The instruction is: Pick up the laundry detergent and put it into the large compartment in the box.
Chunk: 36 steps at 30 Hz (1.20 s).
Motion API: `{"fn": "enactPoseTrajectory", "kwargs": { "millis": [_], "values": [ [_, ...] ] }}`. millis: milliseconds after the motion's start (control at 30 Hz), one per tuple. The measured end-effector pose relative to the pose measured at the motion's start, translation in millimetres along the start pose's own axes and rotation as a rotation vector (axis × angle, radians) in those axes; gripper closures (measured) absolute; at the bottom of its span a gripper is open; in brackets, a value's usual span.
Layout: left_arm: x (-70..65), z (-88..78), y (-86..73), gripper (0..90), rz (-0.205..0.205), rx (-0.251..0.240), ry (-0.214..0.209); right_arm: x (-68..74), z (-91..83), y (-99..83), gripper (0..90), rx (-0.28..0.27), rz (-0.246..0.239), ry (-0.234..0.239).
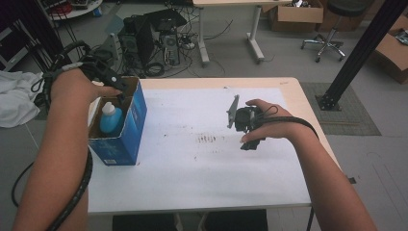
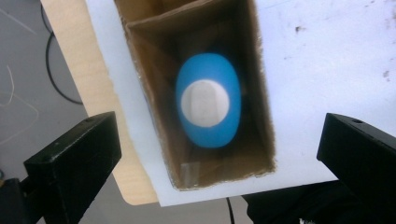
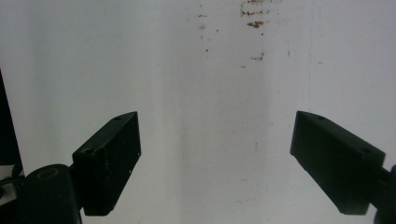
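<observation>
A blue bottle (image 1: 110,119) with a white cap stands upright inside an open blue cardboard box (image 1: 131,129) at the table's left edge. My left gripper (image 1: 119,92) hovers just above the box opening, pointing down. In the left gripper view the bottle (image 2: 208,100) sits between the box walls (image 2: 256,70), and my left gripper (image 2: 219,140) is open with its jaws wide apart and clear of the bottle. My right gripper (image 1: 245,129) hangs over the middle right of the white sheet (image 1: 192,163). In the right gripper view it (image 3: 215,144) is open with nothing between its jaws.
The white sheet (image 3: 210,70) covers most of the wooden table (image 1: 299,96) and bears small brown specks near its middle. Computer towers (image 1: 154,38) and cables lie on the floor behind. A black post (image 1: 356,53) rises at the right, and a white cloth (image 1: 17,96) lies at the left.
</observation>
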<state>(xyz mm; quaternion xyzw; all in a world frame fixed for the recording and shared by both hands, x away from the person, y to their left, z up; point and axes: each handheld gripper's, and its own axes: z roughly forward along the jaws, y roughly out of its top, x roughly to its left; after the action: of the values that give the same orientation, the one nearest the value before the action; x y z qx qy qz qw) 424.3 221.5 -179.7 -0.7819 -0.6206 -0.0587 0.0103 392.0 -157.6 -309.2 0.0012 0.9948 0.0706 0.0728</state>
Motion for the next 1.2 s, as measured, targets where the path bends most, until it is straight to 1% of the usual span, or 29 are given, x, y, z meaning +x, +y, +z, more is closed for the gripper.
{"fn": "enactPoseTrajectory", "kwargs": {
  "millis": [133,233,300,433,467,533,600,700,767,867,900,933,1033,1067,1100,1133,1200],
  "values": [
    [-5.5,-8.3,1.4,0.2,0.040,-0.023,-0.012,-0.3,-0.5,-0.7,16.3,0.000,0.000,-0.001],
    [-13.2,-16.5,3.0,0.1,0.081,-0.052,-0.022,-1.0,-0.7,-2.1,16.3,0.001,0.005,-0.005],
    [-18.1,-20.4,4.1,0.1,0.103,-0.056,-0.023,-1.2,-0.7,-2.3,16.3,0.001,0.007,-0.007],
    [-30.9,-27.5,7.4,0.1,0.179,-0.068,-0.049,-2.0,-1.0,-2.6,16.3,0.000,0.007,-0.002],
    [-34.0,-28.7,8.1,0.1,0.190,-0.076,-0.052,-2.1,-0.8,-2.7,16.3,-0.003,0.007,0.001],
    [-39.8,-30.8,8.9,0.1,0.222,-0.080,-0.057,-2.3,-0.8,-2.8,16.3,-0.001,0.009,-0.001],
    [-47.2,-32.1,10.4,0.1,0.265,-0.071,-0.068,-3.1,-0.3,-2.8,16.3,0.002,0.009,0.002],
    [-57.3,-32.2,12.6,0.1,0.314,-0.056,-0.071,-3.1,-0.4,-2.4,16.3,0.005,0.009,0.002],
    [-66.3,-31.0,13.8,0.1,0.361,-0.047,-0.073,-3.0,-0.5,-2.3,16.3,0.004,0.010,0.001],
    [-78.4,-30.8,14.5,0.1,0.425,-0.052,-0.105,-2.3,-1.0,-2.4,16.3,0.001,0.007,0.000],
    [-83.2,-30.7,14.9,0.1,0.459,-0.053,-0.116,-1.7,-1.8,-2.3,16.3,0.006,0.006,-0.002],
    [-86.5,-30.6,15.0,0.1,0.475,-0.049,-0.122,-1.7,-1.8,-2.3,16.3,0.006,0.006,-0.002],
    [-96.5,-27.3,16.0,0.1,0.539,0.000,-0.144,-0.8,-3.6,-2.6,16.3,0.004,0.009,-0.006],
    [-99.9,-25.7,16.1,0.1,0.559,0.007,-0.153,-0.5,-4.2,-2.6,16.3,0.005,0.009,-0.005],
    [-103.8,-24.3,16.3,0.1,0.593,0.008,-0.165,-0.2,-4.8,-2.7,16.3,0.005,0.005,-0.008],
    [-106.1,-23.8,16.4,0.1,0.615,0.007,-0.177,0.2,-5.7,-2.8,16.3,0.006,0.005,-0.009],
    [-113.0,-22.1,16.2,0.1,0.684,-0.005,-0.211,0.2,-6.9,-3.1,16.3,0.004,0.005,-0.012]
  ]
}}
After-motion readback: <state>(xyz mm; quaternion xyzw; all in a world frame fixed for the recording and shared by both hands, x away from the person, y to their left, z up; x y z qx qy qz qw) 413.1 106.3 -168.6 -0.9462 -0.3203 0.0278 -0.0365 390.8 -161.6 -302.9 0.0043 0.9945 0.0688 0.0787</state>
